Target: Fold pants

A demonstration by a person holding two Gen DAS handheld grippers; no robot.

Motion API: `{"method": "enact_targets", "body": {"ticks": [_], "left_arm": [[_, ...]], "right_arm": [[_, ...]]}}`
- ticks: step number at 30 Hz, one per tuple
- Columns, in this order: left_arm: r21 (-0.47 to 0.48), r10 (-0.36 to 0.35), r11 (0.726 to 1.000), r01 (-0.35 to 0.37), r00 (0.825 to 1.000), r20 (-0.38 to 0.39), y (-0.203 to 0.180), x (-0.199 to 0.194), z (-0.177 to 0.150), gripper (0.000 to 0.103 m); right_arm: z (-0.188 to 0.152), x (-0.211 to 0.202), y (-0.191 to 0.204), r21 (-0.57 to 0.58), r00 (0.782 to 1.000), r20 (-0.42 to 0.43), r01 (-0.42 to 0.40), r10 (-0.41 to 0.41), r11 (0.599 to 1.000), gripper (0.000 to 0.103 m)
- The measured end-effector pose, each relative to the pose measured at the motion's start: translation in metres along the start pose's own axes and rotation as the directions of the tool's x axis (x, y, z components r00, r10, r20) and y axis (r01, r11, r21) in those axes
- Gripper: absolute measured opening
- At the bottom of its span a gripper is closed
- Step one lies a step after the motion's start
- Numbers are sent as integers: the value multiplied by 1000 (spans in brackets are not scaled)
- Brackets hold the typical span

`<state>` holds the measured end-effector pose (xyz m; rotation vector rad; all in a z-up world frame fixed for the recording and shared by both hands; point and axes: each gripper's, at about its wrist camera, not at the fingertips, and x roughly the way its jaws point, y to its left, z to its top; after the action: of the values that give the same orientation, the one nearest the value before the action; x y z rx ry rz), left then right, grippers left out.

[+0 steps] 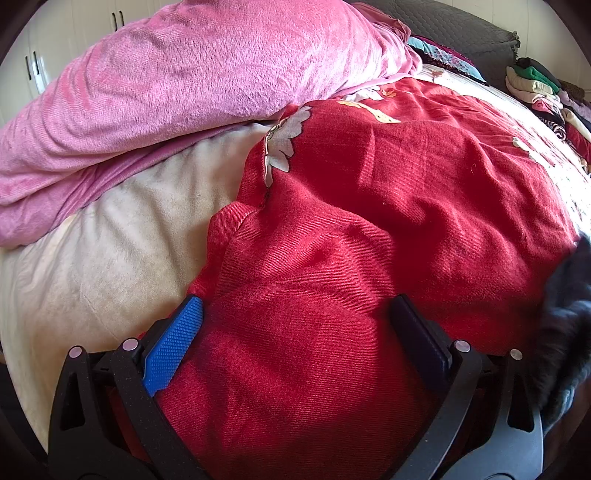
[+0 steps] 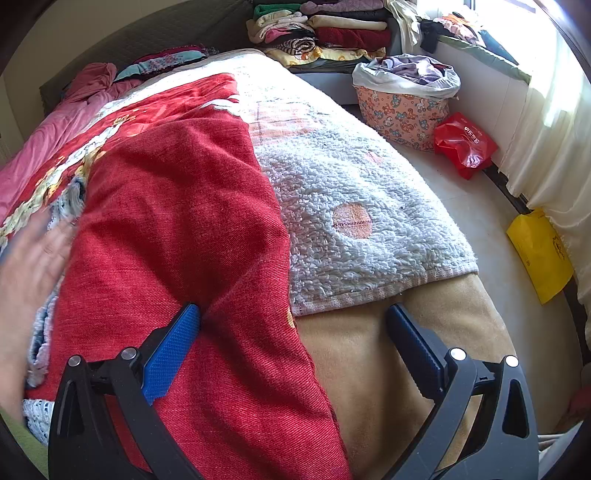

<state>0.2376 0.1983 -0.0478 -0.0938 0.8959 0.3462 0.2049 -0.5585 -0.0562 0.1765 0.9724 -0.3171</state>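
The red twill pants (image 1: 332, 258) lie spread on the bed and fill most of the left wrist view. My left gripper (image 1: 299, 317) is open just above them, with the cloth bulging between its blue pads (image 1: 173, 343). In the right wrist view the pants (image 2: 166, 206) run from the far left toward the near edge. My right gripper (image 2: 293, 314) is open over their right edge: one finger rests on the red cloth, the other stands over the tan sheet (image 2: 388, 387). A blurred bare hand (image 2: 33, 258) lies flat on the pants' left side.
A pink fleece blanket (image 1: 166, 92) is heaped at the back left. A white fluffy blanket (image 2: 351, 221) covers the bed to the right. Folded clothes (image 2: 325, 33) are stacked at the head. On the floor stand a laundry basket (image 2: 402, 110), a red bag (image 2: 463, 144) and a yellow bag (image 2: 539, 254).
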Motion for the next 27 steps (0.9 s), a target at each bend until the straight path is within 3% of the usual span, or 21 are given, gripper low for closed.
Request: {"method": "enact_targets", "body": {"ticks": [27], "left_arm": [[-9,-13,1000,13,1000,-2,1,5,3,95]], "right_arm": [[3,3,-4,11,1000,-8,-20,20,1000,99]]}}
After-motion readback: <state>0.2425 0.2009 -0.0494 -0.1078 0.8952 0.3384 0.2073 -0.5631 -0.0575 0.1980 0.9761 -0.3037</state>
